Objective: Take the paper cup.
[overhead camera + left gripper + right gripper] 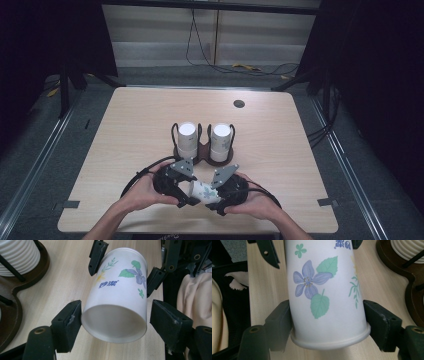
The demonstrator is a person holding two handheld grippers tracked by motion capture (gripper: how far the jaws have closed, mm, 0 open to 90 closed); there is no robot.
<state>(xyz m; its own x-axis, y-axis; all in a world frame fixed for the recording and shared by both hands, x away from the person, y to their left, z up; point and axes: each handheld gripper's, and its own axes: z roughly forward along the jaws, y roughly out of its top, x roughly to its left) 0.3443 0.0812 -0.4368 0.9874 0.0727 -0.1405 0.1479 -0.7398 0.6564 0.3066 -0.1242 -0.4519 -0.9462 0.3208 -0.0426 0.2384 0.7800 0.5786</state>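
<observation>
Looking down from the high view, we see both hands low at the near edge of the table (pixel 130 130), with a paper cup (pixel 202 190) lying on its side between the two grippers. We note the left gripper (pixel 186 192) at one end of the cup and the right gripper (pixel 216 198) at the other, each with a grey three-cornered plate on top.

In the right gripper view we see the right gripper (pixel 328 327) pinching the cup (pixel 324 290) near its rolled rim, both pads pressed on the wall, one each side. We read a purple flower with green leaves printed on the cup.

In the left gripper view we see the left gripper (pixel 115 320) straddling the cup's (pixel 117 292) recessed end. Its left pad touches the cup wall; its right pad stands clear, with a gap showing. So we call these jaws spread around the cup, not clamped on it. The right gripper's jaws show farther off in that view, gripping the far end.

Behind the grippers, mid-table, we see a dark brown cup holder (pixel 202 152) with two bays, each carrying a stack of white cups (pixel 188 137), the second stack (pixel 220 140) just beside it. A round dark grommet (pixel 239 104) sits farther back on the table.
</observation>
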